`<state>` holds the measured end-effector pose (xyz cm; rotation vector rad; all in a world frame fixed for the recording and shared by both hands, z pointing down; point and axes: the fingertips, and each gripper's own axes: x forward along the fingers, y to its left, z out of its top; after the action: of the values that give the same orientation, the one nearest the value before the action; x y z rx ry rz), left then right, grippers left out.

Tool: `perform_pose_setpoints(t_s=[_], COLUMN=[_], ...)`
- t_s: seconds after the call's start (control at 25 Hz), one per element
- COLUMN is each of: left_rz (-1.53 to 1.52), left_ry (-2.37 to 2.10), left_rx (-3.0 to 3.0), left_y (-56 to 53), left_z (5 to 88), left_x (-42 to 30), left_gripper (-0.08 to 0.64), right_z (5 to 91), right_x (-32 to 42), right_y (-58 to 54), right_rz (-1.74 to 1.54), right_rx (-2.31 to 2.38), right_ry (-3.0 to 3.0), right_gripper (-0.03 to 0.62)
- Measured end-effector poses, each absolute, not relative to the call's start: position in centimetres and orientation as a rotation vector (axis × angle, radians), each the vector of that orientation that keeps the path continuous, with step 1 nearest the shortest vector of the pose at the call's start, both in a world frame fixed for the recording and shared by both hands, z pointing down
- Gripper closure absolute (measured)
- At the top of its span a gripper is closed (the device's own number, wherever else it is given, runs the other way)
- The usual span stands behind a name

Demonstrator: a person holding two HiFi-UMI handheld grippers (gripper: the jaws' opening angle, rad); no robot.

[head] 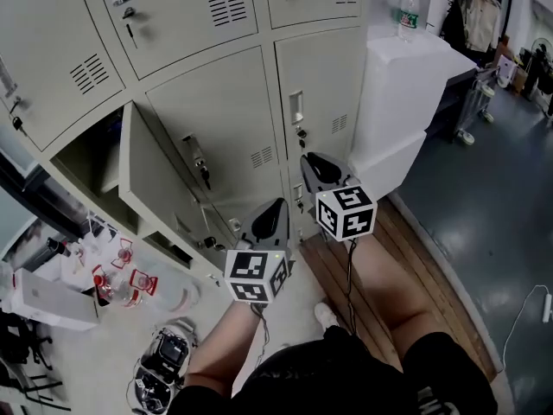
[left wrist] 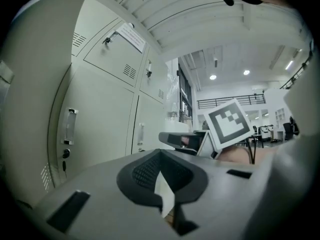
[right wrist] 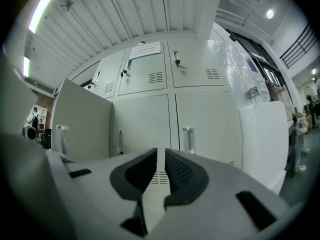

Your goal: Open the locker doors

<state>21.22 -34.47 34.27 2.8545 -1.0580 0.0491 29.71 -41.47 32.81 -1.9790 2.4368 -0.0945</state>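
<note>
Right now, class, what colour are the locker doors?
The locker doors are pale grey, clearest in the right gripper view.

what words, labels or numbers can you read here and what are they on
Nothing is legible.
Paper notice on an upper locker door: printed lines, too small to read.
Water bottle label: too blurred to read.
Marker cubes: black-and-white patterns only, no words.

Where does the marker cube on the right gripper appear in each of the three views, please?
Head view: the marker cube sits just right of centre.
Left gripper view: right of centre, tilted.
Right gripper view: not in it.
Shared landmark: the handle on the closed door at the locker bank's right end.
</note>
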Motion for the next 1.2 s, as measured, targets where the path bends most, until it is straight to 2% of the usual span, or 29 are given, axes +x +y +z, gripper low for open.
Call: perform_pose_setpoints(t_s=[0.36, 0.6, 1.2], left_rz=[0.062, 0.08, 0.107], left_ry=[-1.141, -1.171, -1.275], left_rx=[2.812, 2.786, 2.718], left_y=[-38.8, -41.7, -46.0], left_z=[35.2, 36.6, 38.1], left_x=[23.8, 25.1, 25.3], left_gripper=[0.561, 0.561, 0.561], right_z=[33.7, 34.5, 35.6], right_x=[32.3, 33.7, 33.9], right_y=[-47.5, -51.5, -58.6], right_rz=[-0.115, -0.087, -0.059], right_rx=[-1.926, -1.959, -1.953], right_ry=[2.497, 2.497, 2.541], right_gripper=[0.5, 0.437, 0.391])
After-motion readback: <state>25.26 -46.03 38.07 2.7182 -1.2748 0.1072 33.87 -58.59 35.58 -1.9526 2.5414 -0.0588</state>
